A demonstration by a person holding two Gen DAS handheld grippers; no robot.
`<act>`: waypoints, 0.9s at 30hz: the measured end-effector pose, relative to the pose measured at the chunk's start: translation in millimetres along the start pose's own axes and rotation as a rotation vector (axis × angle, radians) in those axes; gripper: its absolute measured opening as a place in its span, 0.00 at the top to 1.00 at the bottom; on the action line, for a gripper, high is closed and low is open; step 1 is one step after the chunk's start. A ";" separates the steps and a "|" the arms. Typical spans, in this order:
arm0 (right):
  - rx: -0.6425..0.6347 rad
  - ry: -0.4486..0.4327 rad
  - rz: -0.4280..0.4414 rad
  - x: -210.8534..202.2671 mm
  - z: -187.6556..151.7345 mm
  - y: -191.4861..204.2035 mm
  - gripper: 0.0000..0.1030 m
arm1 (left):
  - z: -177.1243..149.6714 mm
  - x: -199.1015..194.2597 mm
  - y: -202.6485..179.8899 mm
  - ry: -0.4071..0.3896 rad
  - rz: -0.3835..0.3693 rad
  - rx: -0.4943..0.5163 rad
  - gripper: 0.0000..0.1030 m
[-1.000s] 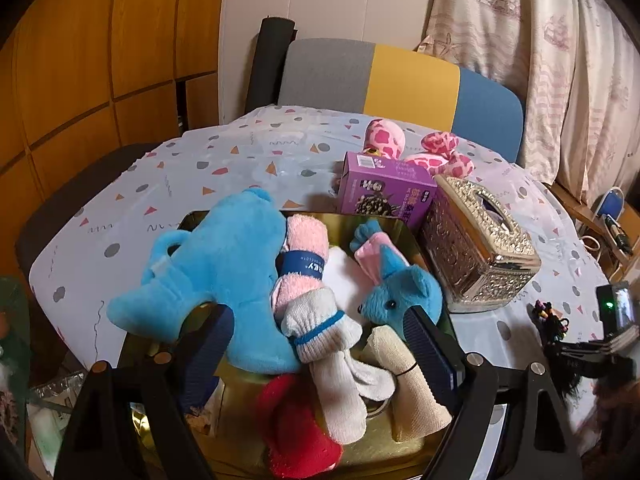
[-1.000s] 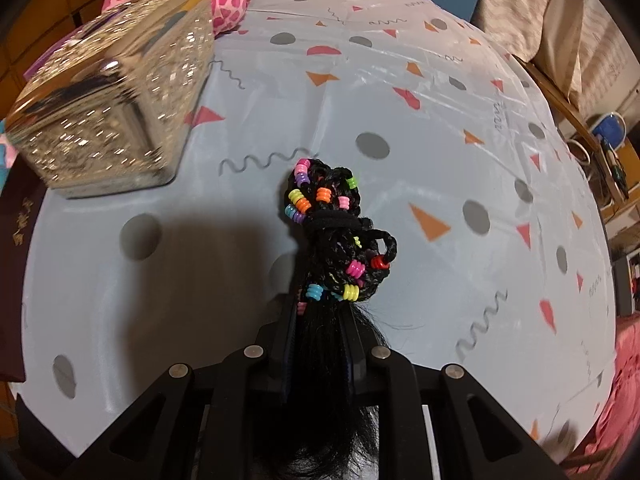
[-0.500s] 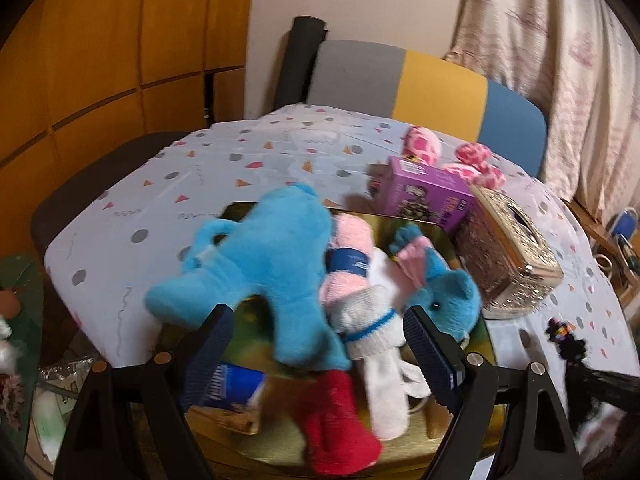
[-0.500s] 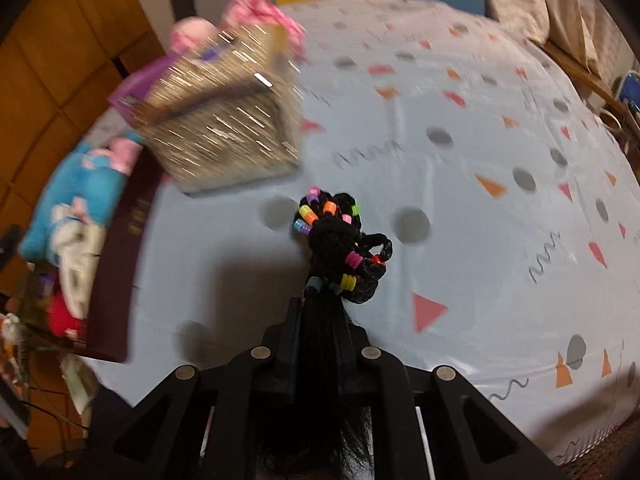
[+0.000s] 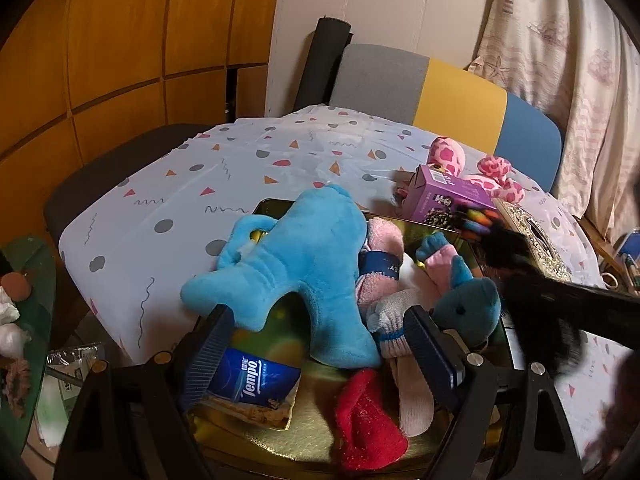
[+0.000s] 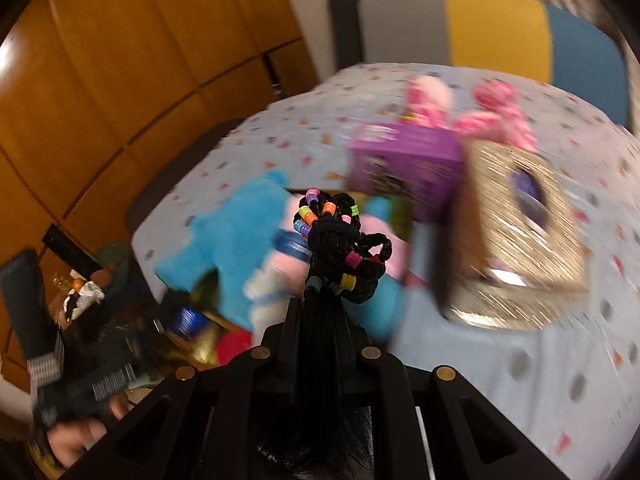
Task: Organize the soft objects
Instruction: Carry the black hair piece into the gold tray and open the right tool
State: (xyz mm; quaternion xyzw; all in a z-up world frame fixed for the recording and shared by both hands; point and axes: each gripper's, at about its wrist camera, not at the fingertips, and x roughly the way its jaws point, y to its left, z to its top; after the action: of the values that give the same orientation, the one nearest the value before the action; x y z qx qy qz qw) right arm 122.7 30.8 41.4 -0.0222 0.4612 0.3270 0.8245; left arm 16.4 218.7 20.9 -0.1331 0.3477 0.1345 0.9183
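Observation:
A gold tray (image 5: 280, 436) holds a big blue plush (image 5: 304, 264), a small blue plush (image 5: 468, 304), pink and white socks (image 5: 384, 276), a red sock (image 5: 368, 424) and a Tempo tissue pack (image 5: 256, 380). My left gripper (image 5: 316, 344) is open above the tray's near end, fingers either side of the blue plush's lower part. My right gripper (image 6: 320, 312) is shut on a black braided hairpiece with coloured beads (image 6: 340, 252), held in the air over the tray's right side; it also shows in the left wrist view (image 5: 500, 248).
A purple box (image 5: 444, 200), a glittery gold tissue box (image 5: 532, 240) and a pink spotted plush (image 5: 472, 172) stand behind the tray on the patterned tablecloth (image 5: 192, 184). A chair (image 5: 432, 92) is at the far side. A green side table (image 5: 24, 300) is on the left.
My right gripper has lifted the hairpiece off the tablecloth and swung it left toward the tray. The left gripper has pulled back a little and stays open.

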 end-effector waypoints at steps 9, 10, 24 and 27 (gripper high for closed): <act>-0.029 0.164 -0.113 109.9 17.2 3.3 0.87 | -4.7 6.1 5.7 0.023 0.006 -0.007 0.16; -0.030 0.166 -0.126 115.1 15.0 0.3 0.87 | -5.1 6.7 5.9 0.024 0.005 -0.009 0.16; -0.090 0.080 -0.122 93.7 8.0 10.5 0.66 | -5.6 -1.0 -3.6 0.011 -0.007 0.010 0.15; -0.097 0.022 -0.125 73.9 6.9 11.9 0.60 | -5.2 -3.7 -5.3 0.006 -0.008 0.013 0.14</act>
State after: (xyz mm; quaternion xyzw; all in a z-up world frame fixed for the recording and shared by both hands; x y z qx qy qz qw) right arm 147.9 80.8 -8.8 -0.0945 0.4513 0.2967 0.8363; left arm 12.3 211.5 20.5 -0.1290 0.3507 0.1283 0.9186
